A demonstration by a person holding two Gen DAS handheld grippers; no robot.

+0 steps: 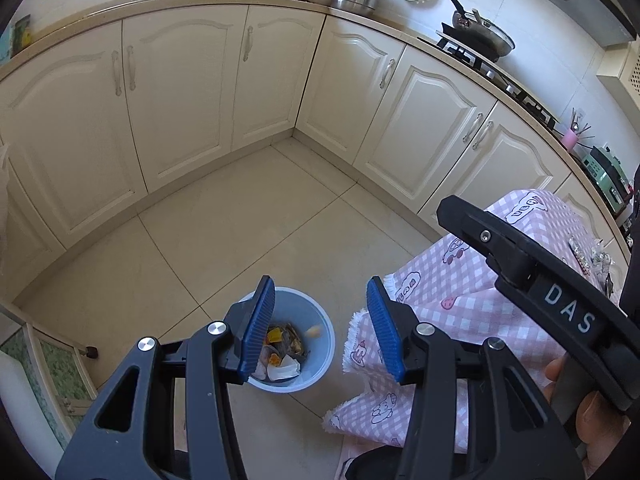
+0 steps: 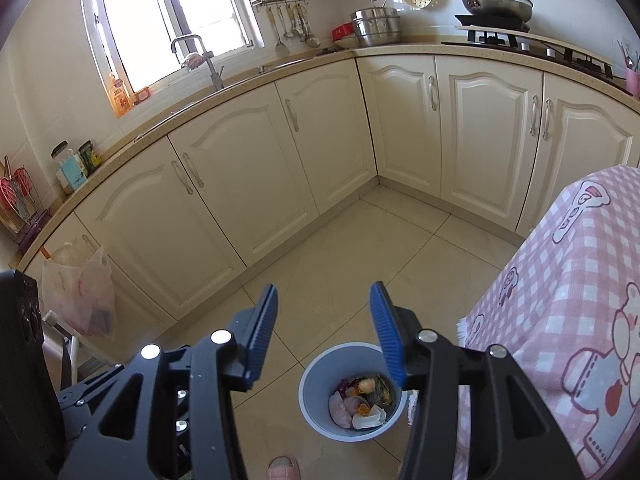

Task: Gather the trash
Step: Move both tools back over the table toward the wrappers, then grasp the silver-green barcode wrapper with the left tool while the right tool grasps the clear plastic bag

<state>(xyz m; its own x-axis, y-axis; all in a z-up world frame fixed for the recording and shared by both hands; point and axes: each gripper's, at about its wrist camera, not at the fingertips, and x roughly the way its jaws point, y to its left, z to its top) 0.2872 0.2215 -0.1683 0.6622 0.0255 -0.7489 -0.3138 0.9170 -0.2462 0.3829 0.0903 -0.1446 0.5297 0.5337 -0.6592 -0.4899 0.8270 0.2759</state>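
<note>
Both the left tool (image 1: pixel 320 328) and right tool (image 2: pixel 324 336) gape wide, empty, above the blue bin (image 2: pixel 316 412) at lower centre; bare floor (image 2: pixel 360 248) lies beyond, checked cloth (image 2: pixel 560 320) crowding right.

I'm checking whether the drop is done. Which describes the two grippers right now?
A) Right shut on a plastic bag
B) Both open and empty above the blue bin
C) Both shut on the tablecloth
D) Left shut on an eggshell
B: the left gripper and right gripper both show blue fingers spread apart with nothing between them, above the blue bin that holds scraps.
</note>
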